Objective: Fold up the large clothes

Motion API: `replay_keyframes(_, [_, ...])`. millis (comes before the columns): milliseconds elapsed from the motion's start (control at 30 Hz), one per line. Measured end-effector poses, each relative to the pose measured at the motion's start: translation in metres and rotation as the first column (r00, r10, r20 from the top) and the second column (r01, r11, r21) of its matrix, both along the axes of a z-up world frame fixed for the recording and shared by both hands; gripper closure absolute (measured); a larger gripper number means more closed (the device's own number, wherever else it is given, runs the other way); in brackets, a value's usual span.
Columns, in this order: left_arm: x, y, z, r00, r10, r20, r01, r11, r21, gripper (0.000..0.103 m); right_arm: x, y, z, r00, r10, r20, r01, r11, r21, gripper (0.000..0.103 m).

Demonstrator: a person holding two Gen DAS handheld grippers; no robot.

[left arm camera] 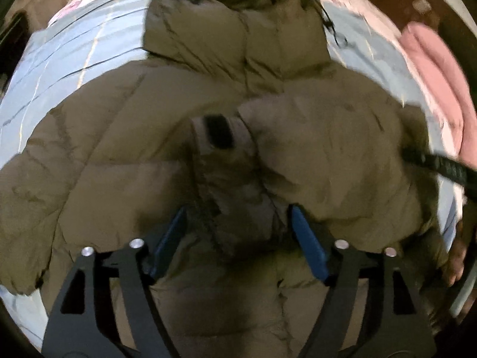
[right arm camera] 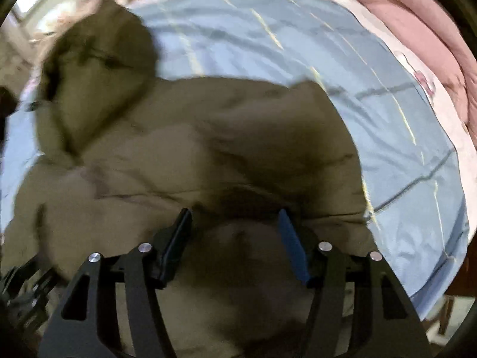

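My left gripper [left arm camera: 238, 238] and right gripper [right arm camera: 235, 238] both hang open, empty, above the puffy jacket [left arm camera: 119, 149], its sleeve [left arm camera: 328, 149] folded inward, hood [left arm camera: 238, 29] at twelve o'clock on the bed [left arm camera: 74, 44].

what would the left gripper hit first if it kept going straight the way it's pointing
Most likely the olive puffer jacket on the blue sheet. The left gripper points down at the jacket's middle, jaws open, with the folded-in cuff just ahead. Blur hides how near it is.
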State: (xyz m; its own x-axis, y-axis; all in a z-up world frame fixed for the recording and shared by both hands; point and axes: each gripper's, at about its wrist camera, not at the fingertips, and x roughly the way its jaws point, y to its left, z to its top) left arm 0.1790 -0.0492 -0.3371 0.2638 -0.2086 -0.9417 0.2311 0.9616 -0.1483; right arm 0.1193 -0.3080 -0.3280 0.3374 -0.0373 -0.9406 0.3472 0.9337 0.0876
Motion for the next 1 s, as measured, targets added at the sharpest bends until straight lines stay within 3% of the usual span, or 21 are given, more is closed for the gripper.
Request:
replay_keyframes(133, [0.004,0.003,-0.007,0.999,0.025,-0.031,-0.025,1.000,0.006,0.024,-0.012,0.036,-0.005,0.990,0.127,-0.065,-0.122,0.989,0.083,0.041])
replay_keyframes(233, [0.001,0.001,-0.019,0.998,0.009,-0.063,-0.005,0.999,0.053,0.024,-0.023,0.069,-0.028,0.956,0.228,-0.185,-0.233,0.972,-0.006,0.040])
replay_keyframes(367, [-0.002,0.001,-0.030,0.991,-0.002,-0.134,0.019,0.992,0.126,0.017,-0.035,0.092,-0.054,0.901,0.320,-0.294,-0.353,0.933,-0.065,0.024])
replay_keyframes(433, [-0.004,-0.001,-0.032,0.992,-0.020,-0.125,0.040,0.986,0.162,0.014,-0.039,0.099,-0.055,0.882,0.353,-0.313,-0.393,0.917,-0.073,0.021])
replay_keyframes(567, [-0.006,-0.005,-0.027,0.995,-0.041,-0.091,0.058,0.980,0.190,0.014,-0.042,0.089,-0.027,0.925,0.306,-0.224,-0.322,0.946,-0.039,0.022])
replay_keyframes(633, [-0.005,-0.005,-0.026,0.995,-0.042,-0.091,0.059,0.980,0.192,0.014,-0.040,0.077,-0.013,0.948,0.258,-0.183,-0.277,0.957,-0.083,0.022])
replay_keyframes(767, [-0.006,-0.003,-0.028,0.995,-0.045,-0.091,0.062,0.980,0.187,0.014,-0.039,0.058,-0.036,0.933,0.227,-0.280,-0.274,0.952,-0.140,0.020])
replay_keyframes(833, [-0.006,-0.003,-0.029,0.994,-0.050,-0.096,0.067,0.980,0.186,0.012,-0.045,0.045,-0.054,0.921,0.216,-0.325,-0.259,0.961,-0.093,0.010])
replay_keyframes(900, [-0.005,-0.001,-0.031,0.994,-0.051,-0.101,0.069,0.980,0.186,0.012,-0.055,0.031,-0.056,0.921,0.198,-0.335,-0.221,0.975,-0.032,0.007])
replay_keyframes(1000, [-0.006,-0.003,-0.028,0.995,-0.057,-0.083,0.074,0.975,0.208,0.012,-0.061,-0.006,-0.028,0.965,0.103,-0.242,-0.086,0.993,0.081,0.008])
